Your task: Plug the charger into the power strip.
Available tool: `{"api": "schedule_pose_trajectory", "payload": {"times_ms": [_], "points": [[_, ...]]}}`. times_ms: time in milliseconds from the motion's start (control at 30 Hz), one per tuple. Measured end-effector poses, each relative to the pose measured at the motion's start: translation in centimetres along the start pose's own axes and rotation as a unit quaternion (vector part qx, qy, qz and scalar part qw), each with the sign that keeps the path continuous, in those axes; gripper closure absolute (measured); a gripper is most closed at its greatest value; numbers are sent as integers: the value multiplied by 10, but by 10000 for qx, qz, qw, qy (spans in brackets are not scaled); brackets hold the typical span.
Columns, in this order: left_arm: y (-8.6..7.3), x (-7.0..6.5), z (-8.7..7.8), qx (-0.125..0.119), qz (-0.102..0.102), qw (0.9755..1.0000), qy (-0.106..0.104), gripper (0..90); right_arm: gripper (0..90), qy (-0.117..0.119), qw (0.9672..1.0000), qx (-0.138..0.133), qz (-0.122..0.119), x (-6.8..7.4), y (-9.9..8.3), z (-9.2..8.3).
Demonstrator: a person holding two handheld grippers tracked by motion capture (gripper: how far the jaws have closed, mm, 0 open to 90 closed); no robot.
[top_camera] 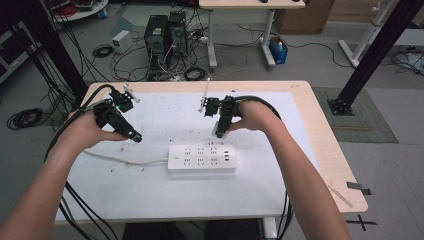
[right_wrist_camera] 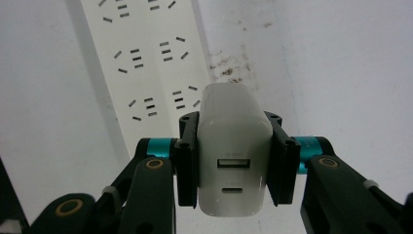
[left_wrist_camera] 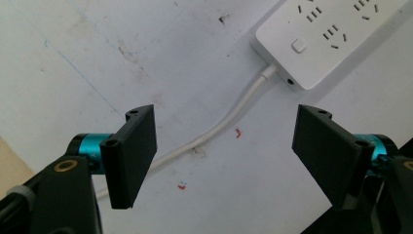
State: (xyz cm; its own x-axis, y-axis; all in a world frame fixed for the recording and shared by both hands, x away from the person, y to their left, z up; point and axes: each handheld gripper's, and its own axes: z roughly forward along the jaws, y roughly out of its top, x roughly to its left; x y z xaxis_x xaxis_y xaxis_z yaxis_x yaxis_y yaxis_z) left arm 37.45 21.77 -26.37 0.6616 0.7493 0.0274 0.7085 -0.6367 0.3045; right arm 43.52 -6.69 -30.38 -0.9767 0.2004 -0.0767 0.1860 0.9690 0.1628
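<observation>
A white power strip [top_camera: 202, 158] lies on the white mat in the middle of the table, its cord [top_camera: 125, 160] trailing left. My right gripper [top_camera: 220, 132] hangs just above the strip's far right part, shut on a white USB charger [right_wrist_camera: 234, 151] whose two ports face the camera. The strip [right_wrist_camera: 141, 63] lies below the charger in the right gripper view. My left gripper [top_camera: 136, 137] hovers left of the strip with its jaws open and nothing between them. Beneath it in the left gripper view run the cord [left_wrist_camera: 229, 122] and the strip's switch end [left_wrist_camera: 316, 39].
A white mat [top_camera: 150, 190] covers most of the wooden table [top_camera: 340, 165]. Black cables trail from both grippers off the near edge. Computers, cables and another table's legs stand on the floor beyond the far edge.
</observation>
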Motion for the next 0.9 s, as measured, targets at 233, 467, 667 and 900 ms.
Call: {"api": "schedule_pose_trajectory", "payload": {"times_ms": [233, 467, 667, 900], "points": [[-5, -2, 0, 17, 40, 10000, -38, 246, 625, 238, 9981, 319, -464, 9, 16, 24], [-8, -2, 0, 22, 40, 10000, -26, 246, 626, 357, 9937, 695, -800, 18, 22, 39], [-9, -2, -1, 18, 31, 10000, -34, 246, 626, 387, 9924, 748, -897, 22, 25, 44], [-11, -1, 2, 32, 43, 10000, -55, 246, 629, 404, 9913, 748, -1002, 23, 25, 47]]}}
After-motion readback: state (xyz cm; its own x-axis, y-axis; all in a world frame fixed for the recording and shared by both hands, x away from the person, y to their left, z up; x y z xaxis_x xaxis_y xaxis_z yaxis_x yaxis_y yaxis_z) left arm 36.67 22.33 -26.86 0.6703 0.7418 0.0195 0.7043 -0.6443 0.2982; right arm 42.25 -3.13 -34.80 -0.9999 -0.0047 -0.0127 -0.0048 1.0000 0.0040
